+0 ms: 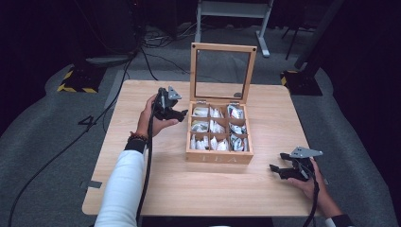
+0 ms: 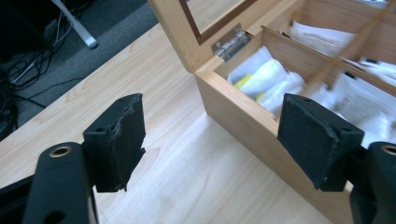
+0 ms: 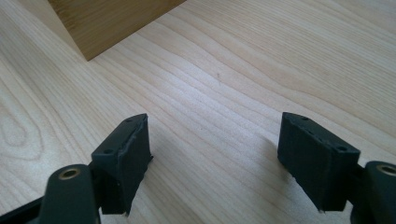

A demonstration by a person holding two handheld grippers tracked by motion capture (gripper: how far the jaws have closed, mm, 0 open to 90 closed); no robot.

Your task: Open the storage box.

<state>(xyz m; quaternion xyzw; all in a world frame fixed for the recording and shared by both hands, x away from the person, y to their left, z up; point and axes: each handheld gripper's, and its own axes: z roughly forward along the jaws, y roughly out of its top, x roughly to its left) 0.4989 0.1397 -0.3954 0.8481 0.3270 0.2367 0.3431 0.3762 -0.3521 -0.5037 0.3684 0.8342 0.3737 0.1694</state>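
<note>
On the desk, pale wood grain, rounded corners, bare apart from 1 wooden box set a little right of centre, toward the far edge. Lid hinged up and standing upright at the back, clear pane in a wooden frame. 6 compartments inside, 2 across and 3 deep, each stuffed with white sachets; some with yellow or dark print. Metal hinge at the box's rear corner, seen close in the left gripper view.

Left gripper held above the desk just beside the box's left wall, near its rear corner, not touching. Jaws released, well spread, nothing between the pads; box corner and desk visible through the gap. White sleeve and beaded wristband on that forearm.

Right gripper low over the desk near the right edge, pointing left toward the box's front right corner, apart from it. Jaws released, wide, bare desk between them.

Beyond the desk: grey carpet, black cables trailing across it, a white metal frame at the back, 2 stand bases with yellow-black hazard tape at far left and far right, dark surroundings.
</note>
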